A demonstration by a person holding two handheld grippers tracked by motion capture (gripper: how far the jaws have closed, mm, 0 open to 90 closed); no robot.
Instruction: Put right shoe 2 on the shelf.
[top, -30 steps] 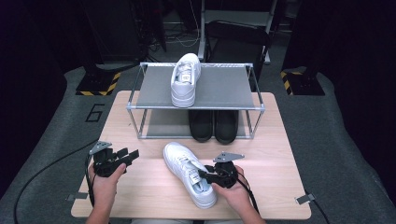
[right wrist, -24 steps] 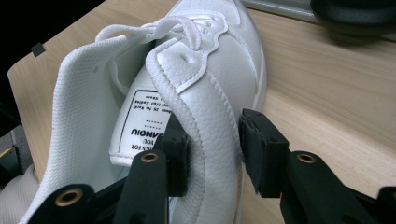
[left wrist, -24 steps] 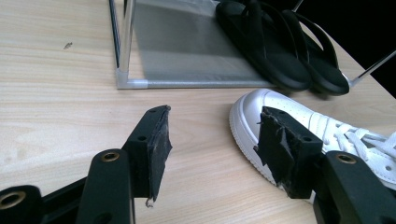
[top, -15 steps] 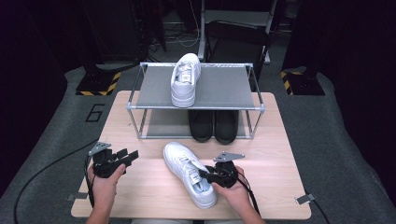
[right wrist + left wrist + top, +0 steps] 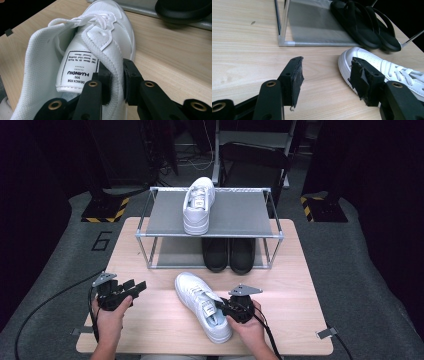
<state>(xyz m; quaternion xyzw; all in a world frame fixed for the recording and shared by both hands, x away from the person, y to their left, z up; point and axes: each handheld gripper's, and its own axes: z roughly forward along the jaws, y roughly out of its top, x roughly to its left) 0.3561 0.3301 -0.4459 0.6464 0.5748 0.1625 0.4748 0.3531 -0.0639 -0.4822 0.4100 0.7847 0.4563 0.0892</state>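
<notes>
One pale wooden surface (image 5: 150, 255) is carrying everything, and a two-level shoe rack of silver metal tubes with grey shelf panels (image 5: 235, 215) is standing at its far side. A white lace-up sneaker (image 5: 198, 204) is resting on the rack's top shelf, toe toward the person, while a pair of black flip-flop sandals (image 5: 229, 253) is sitting side by side on the lower level. A second white lace-up sneaker (image 5: 202, 306) is lying on the bare wood in front of the rack, toe pointing toward the rack and heel toward the person.

The right tool (image 5: 117, 82), a black two-jaw gripper in the person's right hand (image 5: 248, 332), is pinching the padded collar edge of this near sneaker (image 5: 100, 50), one jaw inside the shoe and one outside, beside the tongue with its printed label. The left tool (image 5: 325, 77), a matching black gripper in the left hand (image 5: 107, 320), is hovering over the wood to the left of the sneaker, its jaws spread wide and holding nothing; the sneaker's toe (image 5: 372, 62) is showing behind one jaw.
</notes>
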